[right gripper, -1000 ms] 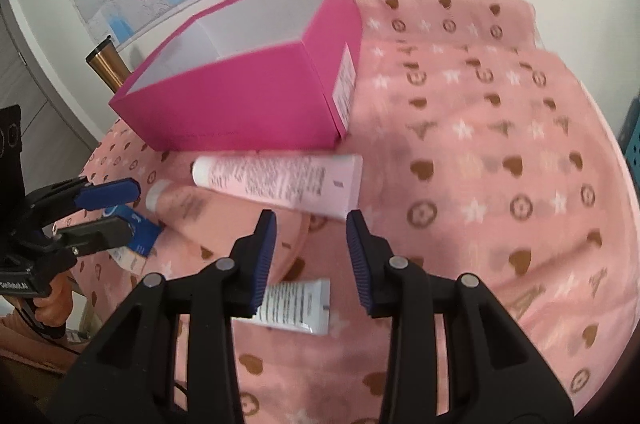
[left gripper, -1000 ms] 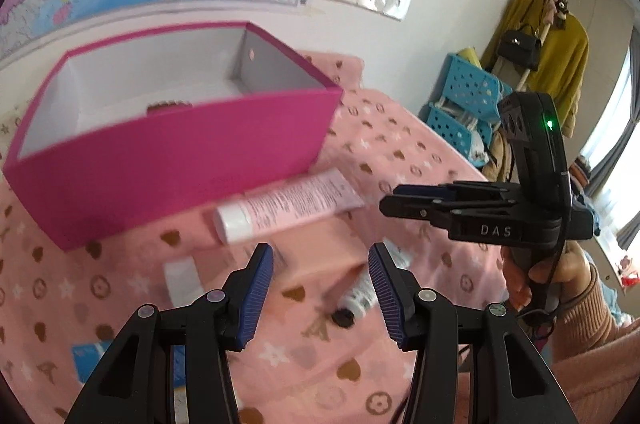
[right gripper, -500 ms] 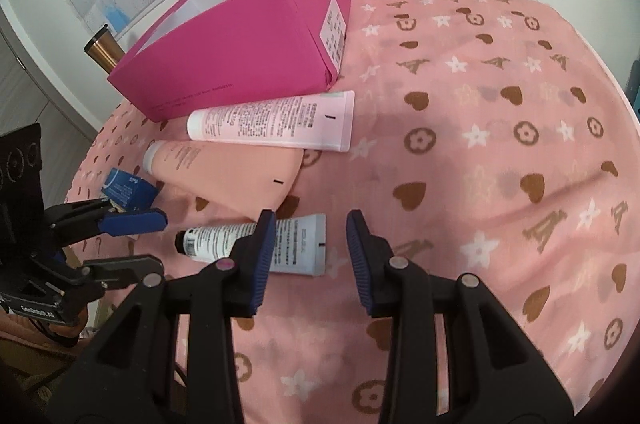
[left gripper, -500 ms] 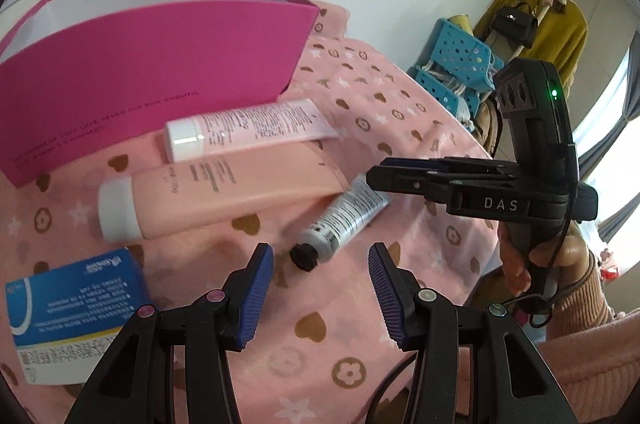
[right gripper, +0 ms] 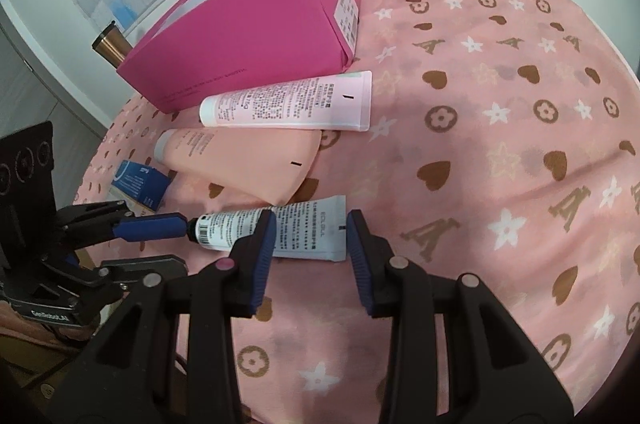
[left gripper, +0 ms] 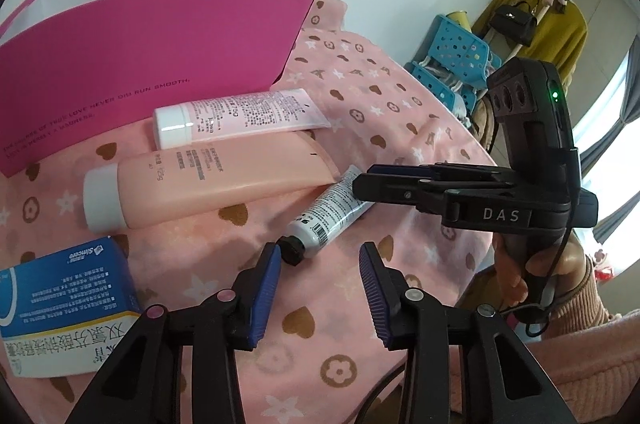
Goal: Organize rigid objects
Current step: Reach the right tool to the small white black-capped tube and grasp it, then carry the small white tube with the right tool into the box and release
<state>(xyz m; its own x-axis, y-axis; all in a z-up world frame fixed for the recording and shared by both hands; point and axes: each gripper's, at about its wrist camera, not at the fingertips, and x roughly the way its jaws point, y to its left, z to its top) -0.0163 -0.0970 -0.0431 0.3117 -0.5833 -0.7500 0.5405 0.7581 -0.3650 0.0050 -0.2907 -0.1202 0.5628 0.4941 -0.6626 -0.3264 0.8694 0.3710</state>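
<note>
The jaws of the left gripper are closing just short of the small tube, nothing between them, while the right gripper, jaws apart, is straddling its crimped end on the worktop, so squeeze mid-body.

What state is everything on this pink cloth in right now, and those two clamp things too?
Pink box: open-topped, upright.
Pale pink tube: lying flat, capped.
Peach tube: lying flat, capped.
Small white tube: lying flat, black cap on.
Blue carton: lying flat, closed.
Left gripper: jaws closing, nothing pressed.
Right gripper: jaws open around small white tube.
</note>
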